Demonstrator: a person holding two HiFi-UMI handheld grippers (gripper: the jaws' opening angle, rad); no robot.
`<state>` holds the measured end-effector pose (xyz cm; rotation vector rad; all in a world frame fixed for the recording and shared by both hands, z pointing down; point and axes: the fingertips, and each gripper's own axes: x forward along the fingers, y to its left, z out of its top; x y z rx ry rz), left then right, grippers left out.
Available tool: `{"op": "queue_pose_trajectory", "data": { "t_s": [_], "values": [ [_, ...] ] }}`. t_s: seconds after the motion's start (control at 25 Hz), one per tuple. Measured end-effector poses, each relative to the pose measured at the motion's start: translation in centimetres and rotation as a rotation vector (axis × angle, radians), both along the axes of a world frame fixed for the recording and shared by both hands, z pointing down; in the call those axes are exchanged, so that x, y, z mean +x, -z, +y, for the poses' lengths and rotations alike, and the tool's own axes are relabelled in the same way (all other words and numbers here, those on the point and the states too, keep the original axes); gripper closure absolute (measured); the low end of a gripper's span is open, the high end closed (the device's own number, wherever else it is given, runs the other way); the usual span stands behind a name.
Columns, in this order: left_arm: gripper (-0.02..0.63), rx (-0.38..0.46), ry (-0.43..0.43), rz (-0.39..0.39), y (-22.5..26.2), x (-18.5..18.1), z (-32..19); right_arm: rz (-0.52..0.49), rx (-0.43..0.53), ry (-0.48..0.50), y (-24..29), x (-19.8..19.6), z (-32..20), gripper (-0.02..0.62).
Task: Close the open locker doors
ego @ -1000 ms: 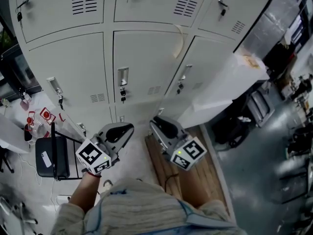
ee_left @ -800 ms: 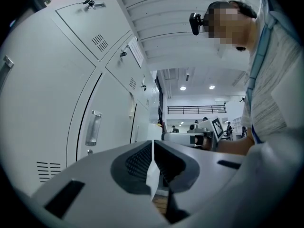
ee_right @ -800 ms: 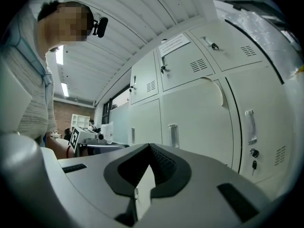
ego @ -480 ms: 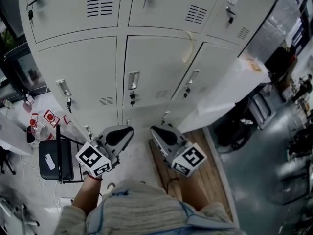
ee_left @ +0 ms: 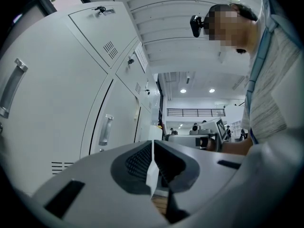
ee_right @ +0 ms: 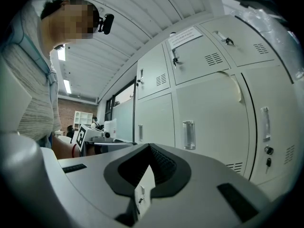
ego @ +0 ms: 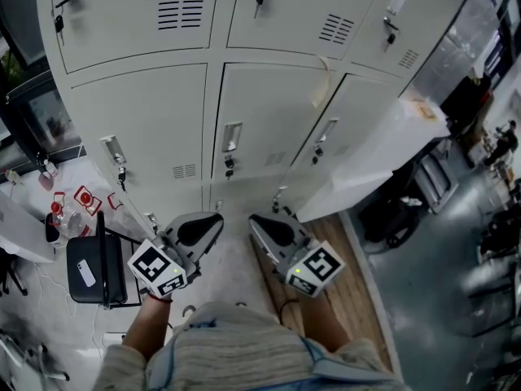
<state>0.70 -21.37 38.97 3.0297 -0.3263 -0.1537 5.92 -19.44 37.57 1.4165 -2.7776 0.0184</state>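
A bank of pale grey lockers (ego: pixel 260 120) fills the upper head view, and the doors in sight look flush with their frames. The bottom row is partly hidden behind my grippers. My left gripper (ego: pixel 207 218) is held low in front of the lockers, jaws shut on nothing. Beside it my right gripper (ego: pixel 259 220) is also shut and empty. In the left gripper view the shut jaws (ee_left: pixel 152 144) point along the locker fronts (ee_left: pixel 47 103). The right gripper view shows its shut jaws (ee_right: pixel 149 148) below handled doors (ee_right: pixel 213 118).
A dark chair (ego: pixel 94 271) with a phone on it stands at the left beside a cluttered table edge (ego: pixel 20 226). A white wrapped block (ego: pixel 383 149) leans at the lockers' right end. A wooden pallet (ego: pixel 342 267) lies on the floor below my right gripper.
The head view has tilted up a little, so the lockers sit lower in the frame. Both grippers stay shut in nearly the same place.
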Motion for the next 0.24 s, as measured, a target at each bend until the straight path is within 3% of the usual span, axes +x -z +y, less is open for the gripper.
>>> {"op": "queue_pose_trajectory", "data": {
  "t_s": [0.24],
  "values": [
    [0.601, -0.007, -0.006, 0.007, -0.14, -0.54, -0.69, -0.002, -0.008, -0.006, -0.07, -0.56, -0.50, 0.592]
  ]
}}
